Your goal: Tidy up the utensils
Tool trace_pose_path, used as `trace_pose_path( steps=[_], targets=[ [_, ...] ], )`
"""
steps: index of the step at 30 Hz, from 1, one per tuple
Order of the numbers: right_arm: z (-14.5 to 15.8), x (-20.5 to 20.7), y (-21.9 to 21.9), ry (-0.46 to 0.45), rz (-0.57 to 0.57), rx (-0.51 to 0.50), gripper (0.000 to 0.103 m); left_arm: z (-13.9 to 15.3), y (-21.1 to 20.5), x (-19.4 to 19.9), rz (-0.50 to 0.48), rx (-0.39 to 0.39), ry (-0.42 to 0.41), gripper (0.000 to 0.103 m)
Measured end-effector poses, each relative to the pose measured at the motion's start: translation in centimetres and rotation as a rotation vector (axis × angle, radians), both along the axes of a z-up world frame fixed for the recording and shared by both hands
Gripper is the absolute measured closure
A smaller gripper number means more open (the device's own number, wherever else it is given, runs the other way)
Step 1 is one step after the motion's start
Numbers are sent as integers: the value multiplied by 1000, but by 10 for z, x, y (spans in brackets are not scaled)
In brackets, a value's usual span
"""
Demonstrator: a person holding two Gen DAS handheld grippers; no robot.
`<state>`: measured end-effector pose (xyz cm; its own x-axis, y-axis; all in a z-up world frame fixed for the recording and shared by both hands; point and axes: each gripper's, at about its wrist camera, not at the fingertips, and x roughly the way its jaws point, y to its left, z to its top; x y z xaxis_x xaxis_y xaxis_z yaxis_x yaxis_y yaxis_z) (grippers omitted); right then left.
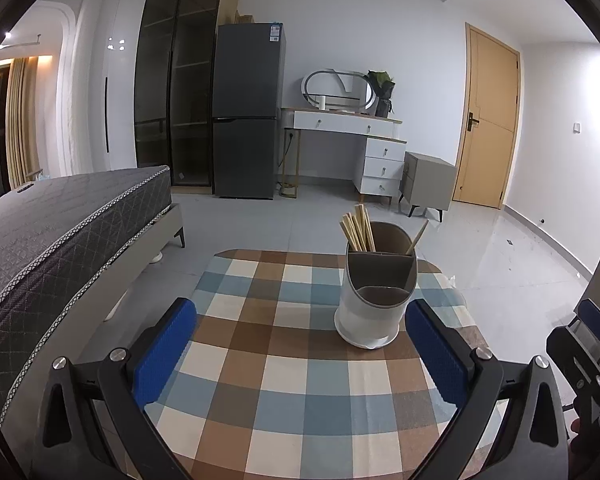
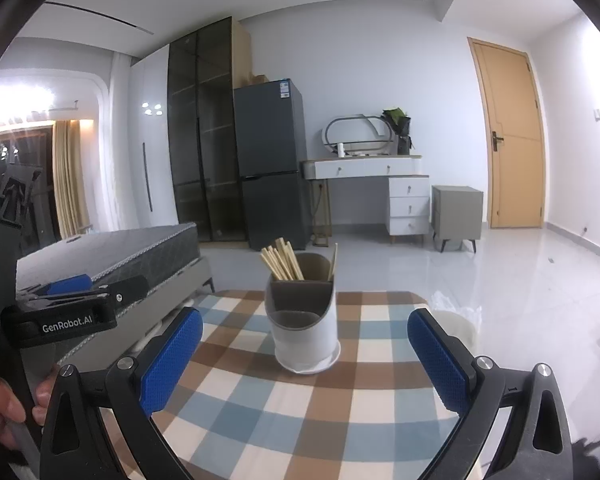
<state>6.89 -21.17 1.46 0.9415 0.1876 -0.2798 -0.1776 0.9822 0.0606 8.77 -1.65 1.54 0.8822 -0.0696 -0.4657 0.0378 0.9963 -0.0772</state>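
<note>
A utensil holder [image 1: 374,300] stands on the table [image 1: 284,392], toward its far side, with chopsticks [image 1: 358,227] upright in its rear compartment (one stick [image 1: 417,237] leans apart at the right). A bed [image 1: 60,232] lies left of the table. Behind, along the far wall, a fridge [image 1: 246,112] stands left of a dressing table [image 1: 352,136], then a nightstand [image 1: 426,180], then a door [image 1: 488,120].

Utensil holder on a checked tablecloth

The left gripper [image 1: 300,354] is held wide open before the white utensil holder [image 1: 370,312]; chopsticks [image 1: 358,228] are seen in its rear compartment.
</note>
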Motion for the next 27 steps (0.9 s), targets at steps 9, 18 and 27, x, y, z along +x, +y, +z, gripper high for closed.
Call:
trace_pose_path(
  steps=[9, 18, 27],
  targets=[
    [1, 1, 0, 8, -2, -1, 0, -1, 3, 0, 16, -12, 0, 2],
    [0, 1, 1, 8, -3, -3, 0, 0, 5, 0, 19, -11, -6, 2],
    [-1, 2, 1, 12, -3, -6, 0, 0, 5, 0, 26, -6, -17, 2]
  ],
)
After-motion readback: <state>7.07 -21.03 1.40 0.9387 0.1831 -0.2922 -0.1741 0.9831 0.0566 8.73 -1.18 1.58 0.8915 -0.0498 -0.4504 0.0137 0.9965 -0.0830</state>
